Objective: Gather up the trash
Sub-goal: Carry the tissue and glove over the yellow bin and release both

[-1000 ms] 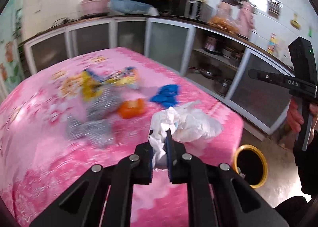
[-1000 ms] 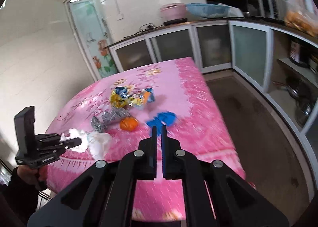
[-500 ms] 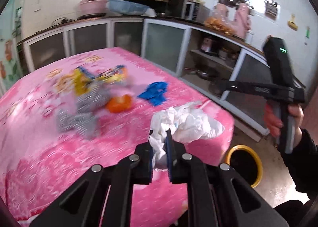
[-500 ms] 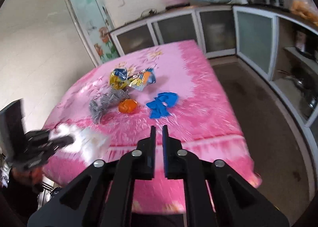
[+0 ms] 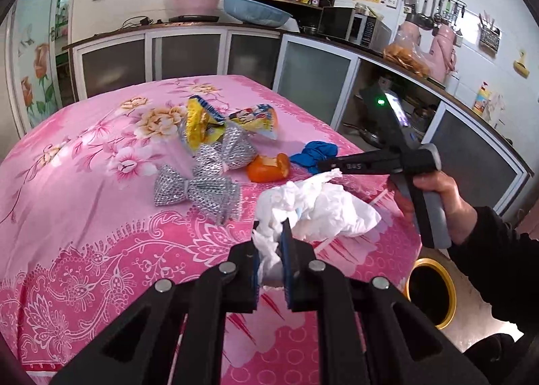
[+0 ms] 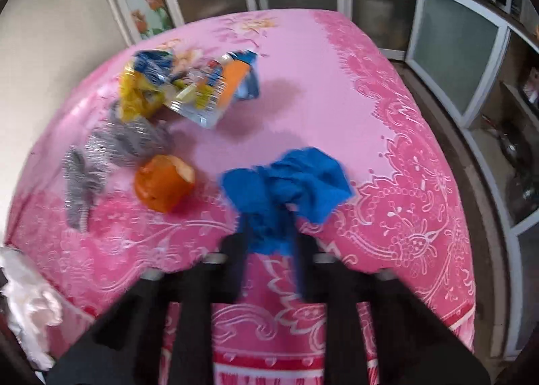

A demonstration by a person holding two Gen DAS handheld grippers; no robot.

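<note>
My left gripper (image 5: 271,250) is shut on a crumpled white tissue (image 5: 323,206), held over the near edge of the pink table (image 5: 84,216). That tissue also shows at the right wrist view's lower left (image 6: 30,300). A blue crumpled rag (image 6: 289,179) lies near the table's right edge. My right gripper (image 6: 269,233) is down at it, jaws apart and closing, with the rag's near end between them. In the left wrist view a hand holds that right gripper (image 5: 325,167) by the blue rag (image 5: 313,152). An orange peel piece (image 6: 163,182) lies just left of the rag.
Silver mesh scraps (image 5: 198,186) and yellow and blue snack wrappers (image 5: 202,125) lie mid-table. A yellow-rimmed black bin (image 5: 431,297) stands on the floor right of the table. Kitchen cabinets (image 5: 313,81) run along the back and right.
The right gripper came down and forward to the blue rag and its jaws went from shut to apart around it. The left gripper shifted a little, still holding the tissue.
</note>
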